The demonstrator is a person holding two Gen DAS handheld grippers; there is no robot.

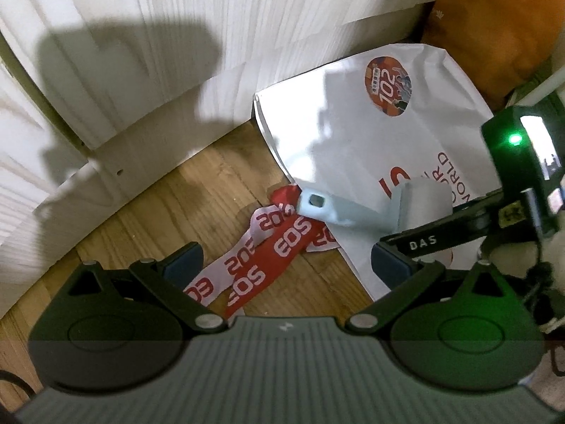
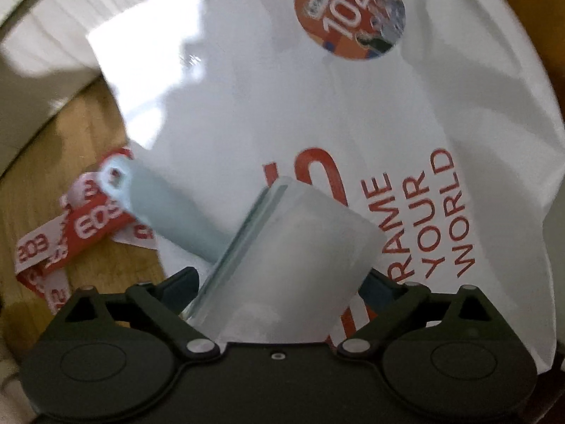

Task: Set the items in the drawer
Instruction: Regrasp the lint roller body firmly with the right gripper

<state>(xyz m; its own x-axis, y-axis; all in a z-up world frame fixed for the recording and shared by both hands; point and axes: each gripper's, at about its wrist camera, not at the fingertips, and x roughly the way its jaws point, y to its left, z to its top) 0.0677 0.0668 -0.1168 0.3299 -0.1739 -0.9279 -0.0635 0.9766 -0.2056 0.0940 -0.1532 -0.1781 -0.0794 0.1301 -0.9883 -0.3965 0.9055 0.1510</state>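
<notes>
Right claw (image 2: 279, 282) clamped on a pale, frosted, soft-looking plastic holder (image 2: 289, 258), its long tab reaching out ahead-left. We carry it just above a glossy white bag (image 2: 247, 106) printed in red, which lies beyond the fingers. Left claw (image 1: 286, 261) spread wide, gripping nothing, over a red-and-white woven lanyard (image 1: 268, 251) curled on the drawer (image 1: 176, 190) and its wood-grain floor. Further out, the drawer's white grained wall, and an orange cloth (image 1: 494, 24) past the bag. By our reckoning bag and lanyard are in; the holder is not yet released
</notes>
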